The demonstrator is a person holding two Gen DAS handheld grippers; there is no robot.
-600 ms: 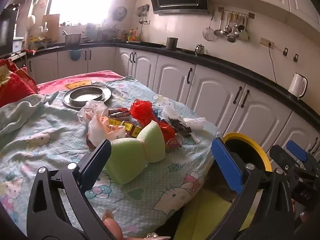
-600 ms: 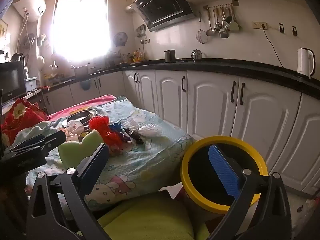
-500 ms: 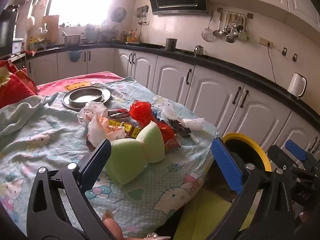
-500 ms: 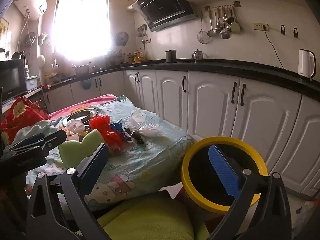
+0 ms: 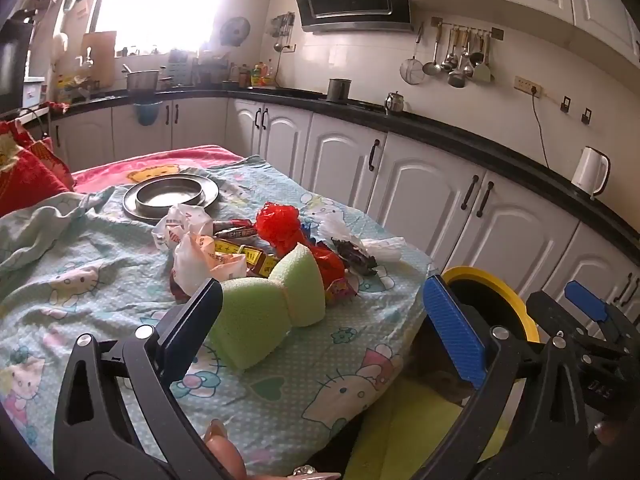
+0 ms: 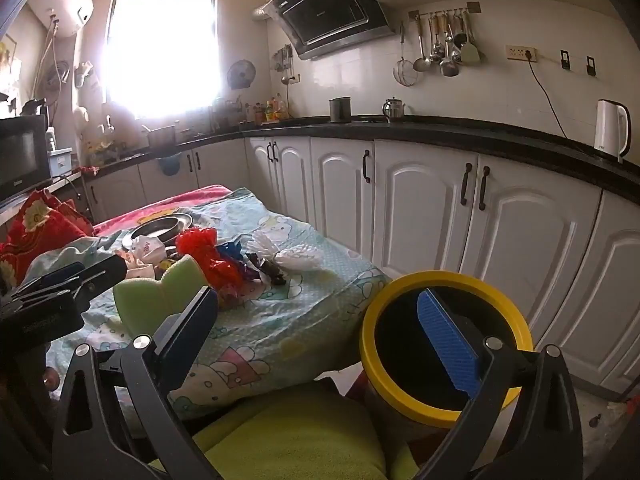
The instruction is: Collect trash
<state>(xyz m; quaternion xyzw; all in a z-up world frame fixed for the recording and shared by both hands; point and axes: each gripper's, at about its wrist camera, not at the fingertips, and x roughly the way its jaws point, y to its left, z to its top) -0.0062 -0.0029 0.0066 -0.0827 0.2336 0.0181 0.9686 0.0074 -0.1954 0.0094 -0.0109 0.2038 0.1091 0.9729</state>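
Observation:
A heap of trash lies on the cloth-covered table: a green sponge, a red mesh bag, white plastic bags, yellow wrappers and a dark wrapper. A yellow-rimmed bin stands off the table's right edge. My left gripper is open and empty, just short of the sponge. My right gripper is open and empty, over the gap between table and bin. The sponge and the red bag also show in the right wrist view.
A metal plate with a bowl sits at the table's far end. A red cushion lies at far left. White cabinets and a black counter run behind, with a kettle. A yellow-green cushion lies below.
Both views have shifted only slightly. Both grippers stay open and the trash has not moved.

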